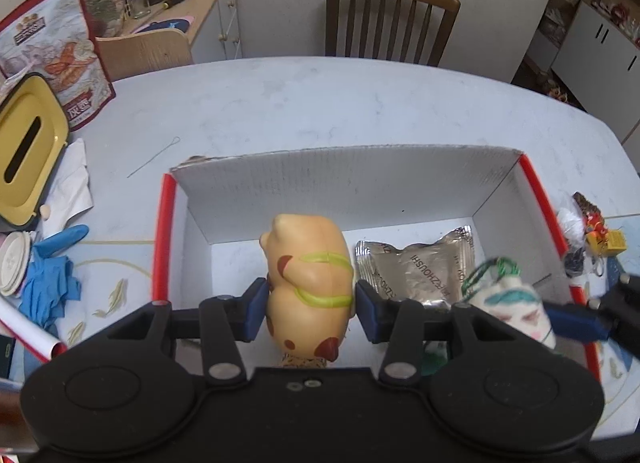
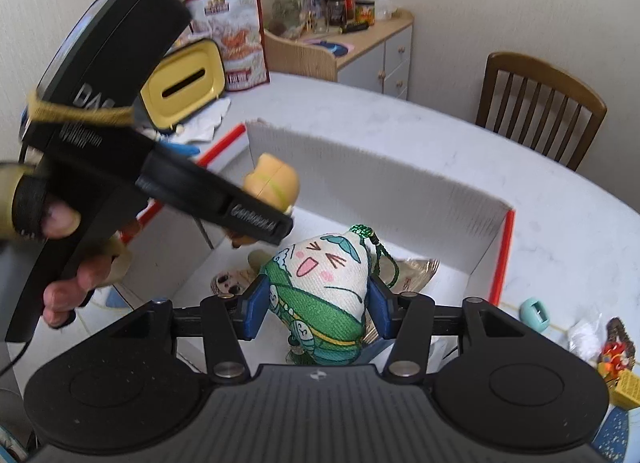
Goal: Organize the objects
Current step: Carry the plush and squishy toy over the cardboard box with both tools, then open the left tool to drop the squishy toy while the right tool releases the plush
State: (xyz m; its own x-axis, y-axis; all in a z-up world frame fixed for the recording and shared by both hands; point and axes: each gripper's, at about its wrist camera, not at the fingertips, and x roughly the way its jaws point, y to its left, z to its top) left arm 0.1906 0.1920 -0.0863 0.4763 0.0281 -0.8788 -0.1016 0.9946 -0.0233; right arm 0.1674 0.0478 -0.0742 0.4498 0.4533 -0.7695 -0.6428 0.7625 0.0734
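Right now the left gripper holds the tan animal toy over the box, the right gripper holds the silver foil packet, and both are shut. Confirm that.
Not quite. The right gripper is shut on the plush dumpling charm, as the right wrist view shows; the silver foil packet lies on the floor of the box. The left gripper does hold the tan animal toy over the box.

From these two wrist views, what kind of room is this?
Likely a home dining area: a pale oval table, a wooden slat-back chair pulled up to it, and a cluttered sideboard against the wall.
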